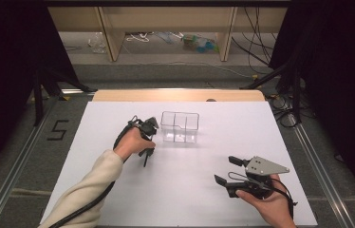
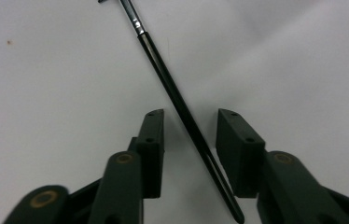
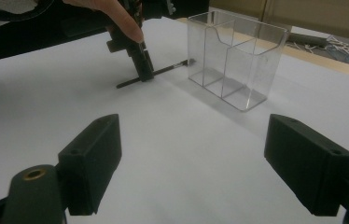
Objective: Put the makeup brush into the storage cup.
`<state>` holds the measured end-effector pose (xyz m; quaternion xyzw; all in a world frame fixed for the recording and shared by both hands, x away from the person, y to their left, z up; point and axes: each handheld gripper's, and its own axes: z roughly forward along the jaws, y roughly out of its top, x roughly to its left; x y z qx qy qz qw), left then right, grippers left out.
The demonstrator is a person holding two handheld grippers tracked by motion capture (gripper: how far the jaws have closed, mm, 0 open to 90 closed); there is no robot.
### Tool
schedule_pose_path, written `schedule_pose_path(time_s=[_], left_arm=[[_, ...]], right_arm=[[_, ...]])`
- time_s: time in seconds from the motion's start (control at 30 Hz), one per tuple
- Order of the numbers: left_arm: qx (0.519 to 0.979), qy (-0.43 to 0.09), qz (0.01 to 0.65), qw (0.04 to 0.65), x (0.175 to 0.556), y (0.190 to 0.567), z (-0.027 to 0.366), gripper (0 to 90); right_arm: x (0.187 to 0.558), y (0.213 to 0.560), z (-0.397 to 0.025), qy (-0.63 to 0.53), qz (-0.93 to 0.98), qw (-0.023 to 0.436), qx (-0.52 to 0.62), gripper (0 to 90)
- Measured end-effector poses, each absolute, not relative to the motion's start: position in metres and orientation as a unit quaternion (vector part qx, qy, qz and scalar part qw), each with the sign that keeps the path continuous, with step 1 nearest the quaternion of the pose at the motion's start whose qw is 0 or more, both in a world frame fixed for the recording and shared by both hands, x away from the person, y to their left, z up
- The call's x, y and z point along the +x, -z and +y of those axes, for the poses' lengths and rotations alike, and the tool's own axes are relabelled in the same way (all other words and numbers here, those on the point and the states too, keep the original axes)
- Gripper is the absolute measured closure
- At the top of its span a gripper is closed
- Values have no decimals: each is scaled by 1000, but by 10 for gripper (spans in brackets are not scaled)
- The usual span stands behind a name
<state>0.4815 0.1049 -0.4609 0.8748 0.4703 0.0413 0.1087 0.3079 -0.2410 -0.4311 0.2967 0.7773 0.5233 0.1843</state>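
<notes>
A thin black brush [image 2: 177,100] with a silver ferrule lies flat on the white table. My left gripper [image 2: 191,137] points straight down over it, open, one jaw on each side of the handle with a gap to both. In the high view, the left gripper [image 1: 147,151] is left of a clear plastic organizer [image 1: 180,127] with several compartments, and the brush [image 1: 145,160] pokes out below it. My right gripper [image 1: 228,170] hovers at the front right, wide open and holding nothing. The right gripper view has the brush [image 3: 161,71] lying toward the organizer [image 3: 233,56], under the left gripper [image 3: 141,63].
The white sheet [image 1: 213,199] covers most of the table, with a wooden edge [image 1: 178,95] at the back. Cables and black stands sit on the floor beyond. A sleeve [image 1: 88,190] crosses the front left.
</notes>
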Motion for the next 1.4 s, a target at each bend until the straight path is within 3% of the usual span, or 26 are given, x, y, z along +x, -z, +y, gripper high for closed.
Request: schedule_pose_path(time_s=[0.33, 0.8, 1.4], left_arm=[[872, -40, 475, 111, 483, 461, 111, 845], [861, -34, 492, 124, 477, 457, 127, 856], [840, -93, 462, 269, 458, 439, 164, 856]], right_arm=[[307, 429, -243, -510, 787, 176, 300, 201], [307, 430, -243, -509, 787, 179, 299, 202], [308, 431, -241, -515, 783, 179, 298, 204]])
